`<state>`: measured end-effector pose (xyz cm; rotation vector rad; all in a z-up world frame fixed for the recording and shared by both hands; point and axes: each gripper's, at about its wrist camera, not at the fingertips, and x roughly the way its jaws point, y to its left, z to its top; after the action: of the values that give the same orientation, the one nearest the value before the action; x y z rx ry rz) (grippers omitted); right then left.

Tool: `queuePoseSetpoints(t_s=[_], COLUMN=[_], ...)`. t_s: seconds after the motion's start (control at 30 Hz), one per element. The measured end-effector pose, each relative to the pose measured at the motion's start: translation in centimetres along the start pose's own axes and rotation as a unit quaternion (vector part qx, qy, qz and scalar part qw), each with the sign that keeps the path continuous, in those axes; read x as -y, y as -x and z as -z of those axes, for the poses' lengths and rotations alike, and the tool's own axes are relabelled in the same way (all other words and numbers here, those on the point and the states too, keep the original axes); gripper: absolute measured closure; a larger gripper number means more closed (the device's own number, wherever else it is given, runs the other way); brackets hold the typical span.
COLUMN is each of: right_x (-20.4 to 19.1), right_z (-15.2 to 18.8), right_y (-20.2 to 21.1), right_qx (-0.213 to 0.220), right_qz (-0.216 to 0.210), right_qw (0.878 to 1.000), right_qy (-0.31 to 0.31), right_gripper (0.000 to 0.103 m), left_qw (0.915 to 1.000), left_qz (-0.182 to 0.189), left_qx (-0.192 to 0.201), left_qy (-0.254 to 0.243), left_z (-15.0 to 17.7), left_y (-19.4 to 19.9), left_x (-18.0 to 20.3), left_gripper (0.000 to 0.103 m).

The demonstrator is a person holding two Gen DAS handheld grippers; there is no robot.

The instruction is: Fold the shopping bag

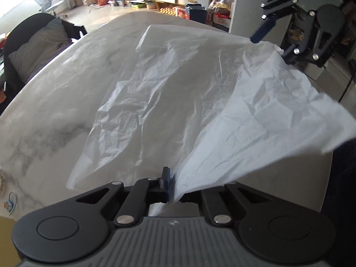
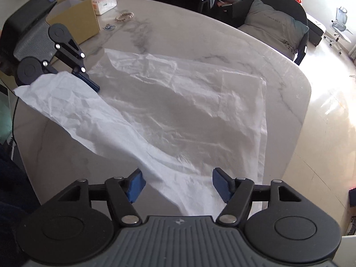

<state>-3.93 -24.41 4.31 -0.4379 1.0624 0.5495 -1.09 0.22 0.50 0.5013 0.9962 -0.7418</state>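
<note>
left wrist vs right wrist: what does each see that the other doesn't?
Left wrist only: the left gripper up close, shut on the white bag; shelves and a fridge behind.
Right wrist only: the right gripper open over the near bag edge, plus a cardboard box, tissue pack and bracelet.
Both: the bag partly lifted off the marble table, each other's gripper, and the cushioned chair.

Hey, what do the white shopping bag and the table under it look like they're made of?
Shopping bag: probably thin non-woven fabric or soft plastic film, matte white; it is partly see-through, holds sharp fine creases and drapes limply from the left gripper. Table: looks like polished marble or a marble-look slab, white with grey veining and glossy window reflections; real stone or print can't be told.
</note>
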Motion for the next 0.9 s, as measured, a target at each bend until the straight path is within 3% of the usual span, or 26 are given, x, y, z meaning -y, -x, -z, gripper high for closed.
queuePoseSetpoints(t_s=[0.27,0.33,0.5,0.77,0.9], right_x=[0.6,0.9,2.2,4.9,5.5], right_z=[1.9,1.4,-1.4,-7.5,-8.5], right_y=[-1.5,-2.6,-4.3,-7.3,-6.6], right_qx=[-0.019,-0.032,-0.021,0.000,0.019], right_qz=[0.068,0.087,0.126,0.159,0.162], right_qw=[0.994,0.992,0.991,0.986,0.983], right_qy=[-0.086,-0.085,-0.051,0.051,0.086], right_gripper=[0.031,0.041,0.044,0.044,0.033], left_qw=[0.9925,0.9884,0.9958,0.9967,0.9955], left_qz=[-0.054,-0.066,-0.029,0.049,0.073], left_qx=[-0.014,-0.017,-0.010,-0.010,-0.004], left_qy=[0.109,0.135,0.087,0.063,0.060], left_z=[1.0,1.3,0.6,-2.1,-4.0], left_y=[1.8,2.3,3.2,1.4,0.3], left_x=[-0.9,-1.1,1.6,6.0,7.6], left_gripper=[0.098,0.098,0.097,0.094,0.094])
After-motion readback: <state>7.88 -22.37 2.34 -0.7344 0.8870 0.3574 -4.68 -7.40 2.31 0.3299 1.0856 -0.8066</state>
